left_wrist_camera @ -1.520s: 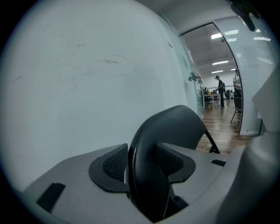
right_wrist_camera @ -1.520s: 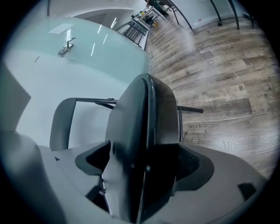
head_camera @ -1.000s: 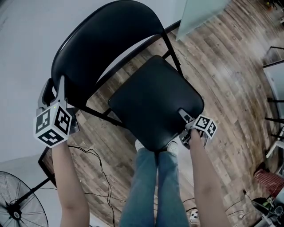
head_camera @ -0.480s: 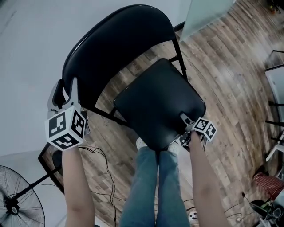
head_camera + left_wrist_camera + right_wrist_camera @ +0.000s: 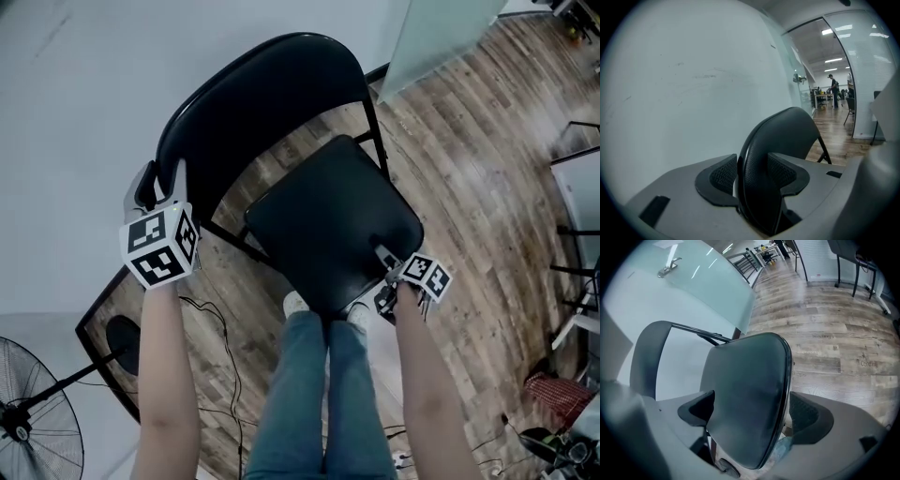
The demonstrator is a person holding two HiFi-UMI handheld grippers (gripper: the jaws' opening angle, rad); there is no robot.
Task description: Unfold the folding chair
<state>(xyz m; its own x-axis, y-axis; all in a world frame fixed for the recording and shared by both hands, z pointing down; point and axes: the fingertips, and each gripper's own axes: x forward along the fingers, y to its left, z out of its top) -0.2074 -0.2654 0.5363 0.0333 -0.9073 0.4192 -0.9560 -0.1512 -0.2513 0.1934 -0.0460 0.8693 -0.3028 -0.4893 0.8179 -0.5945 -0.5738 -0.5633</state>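
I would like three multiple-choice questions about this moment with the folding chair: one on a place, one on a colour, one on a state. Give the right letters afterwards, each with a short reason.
1. Where does the left hand-held gripper hold the chair?
A. on the edge of the backrest
B. on a front leg
C. on a rear leg

2. What colour is the seat?
A. red
B. black
C. white

3. How does the seat stand to the backrest?
A. folded flat against it
B. swung out from it
C. taken off and lying apart

Right letters:
1 A: the left gripper view shows its jaws closed on the padded backrest rim.
2 B: the head view shows a black seat.
3 B: in the head view the wooden floor shows through the gap between them.
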